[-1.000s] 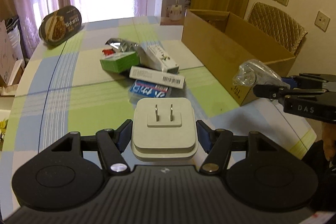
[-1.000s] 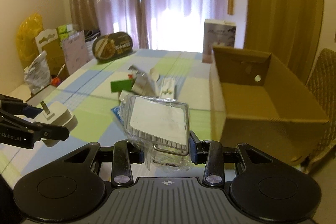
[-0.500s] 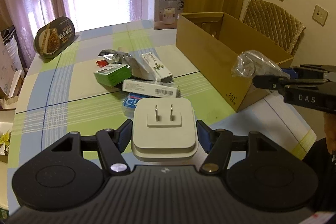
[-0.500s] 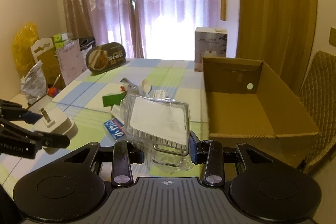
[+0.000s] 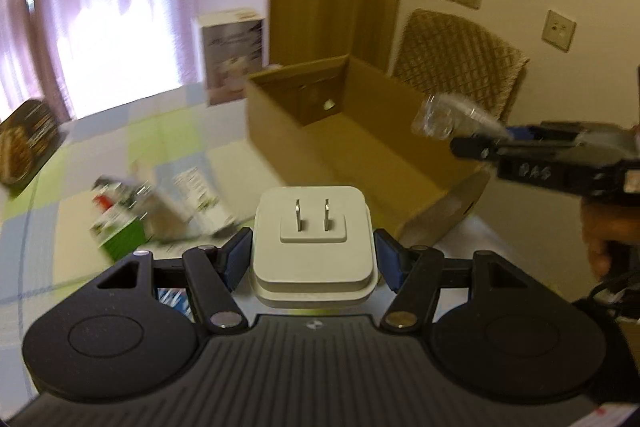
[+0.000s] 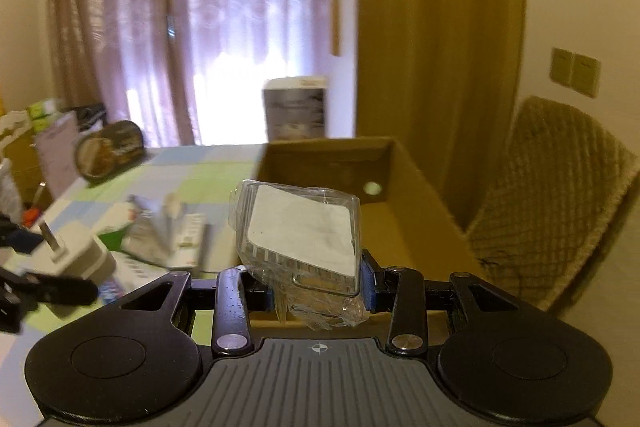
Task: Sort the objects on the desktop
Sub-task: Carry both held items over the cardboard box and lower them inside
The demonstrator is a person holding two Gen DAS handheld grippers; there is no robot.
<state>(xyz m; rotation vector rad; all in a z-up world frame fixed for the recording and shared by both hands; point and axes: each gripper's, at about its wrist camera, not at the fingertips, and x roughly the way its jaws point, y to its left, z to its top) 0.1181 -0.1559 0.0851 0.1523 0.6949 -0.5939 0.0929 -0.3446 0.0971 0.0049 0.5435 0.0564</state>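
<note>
My left gripper (image 5: 313, 254) is shut on a white plug adapter (image 5: 313, 247), its two metal prongs facing up; the adapter also shows at the left of the right wrist view (image 6: 78, 253). My right gripper (image 6: 316, 287) is shut on a clear plastic packet (image 6: 300, 231) with a white card inside, seen from the side as the packet (image 5: 450, 117) in the left wrist view. Both are held up in the air beside the open cardboard box (image 5: 360, 147), which lies ahead (image 6: 416, 211) with nothing visible inside it.
A blurred heap of small boxes and packets (image 5: 160, 215) lies on the checked tablecloth (image 5: 120, 131) left of the box. A white product box (image 5: 232, 59) stands behind. A dark oval tin (image 6: 110, 151) sits far left, a quilted chair (image 6: 560, 195) right.
Both grippers have risen and swung right toward the cardboard box, so its inside now faces the cameras. The heap on the table has slid left and blurred. Both grips are unchanged.
</note>
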